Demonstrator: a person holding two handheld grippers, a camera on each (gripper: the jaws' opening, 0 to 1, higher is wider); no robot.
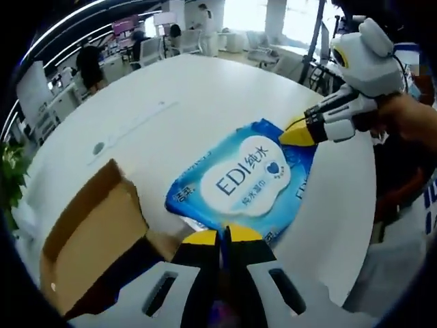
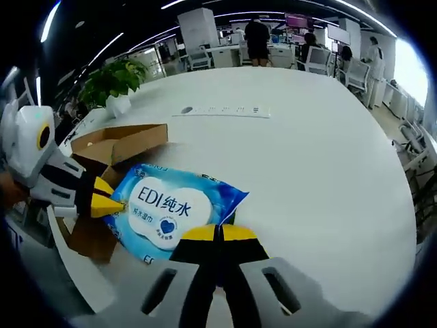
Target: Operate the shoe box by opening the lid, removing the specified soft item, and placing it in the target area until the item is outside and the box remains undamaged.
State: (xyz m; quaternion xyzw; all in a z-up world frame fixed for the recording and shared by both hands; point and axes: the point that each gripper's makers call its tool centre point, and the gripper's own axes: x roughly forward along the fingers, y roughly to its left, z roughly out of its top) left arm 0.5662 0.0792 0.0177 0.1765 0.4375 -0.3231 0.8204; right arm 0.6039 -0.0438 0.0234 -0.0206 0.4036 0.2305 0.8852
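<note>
A blue and white pack of wet wipes [image 1: 249, 179] is out of the box, over the white table [image 1: 191, 96]. My left gripper [image 1: 222, 236] is shut on its near edge. My right gripper [image 1: 298, 134] comes in from the right and pinches the far edge. In the right gripper view the same pack [image 2: 167, 208] spans between my right gripper [image 2: 218, 232], shut on its near corner, and my left gripper [image 2: 102, 198] at its left edge. The brown cardboard shoe box [image 1: 92, 239] stands open beside the pack, its flaps [image 2: 119, 143] spread out.
A long white power strip [image 2: 222, 111] lies on the round table beyond the box. A potted plant [image 2: 113, 78] stands at the table's far left. Office desks, chairs and a standing person [image 2: 258, 41] are in the background. The table edge [image 1: 372, 205] runs close to the pack.
</note>
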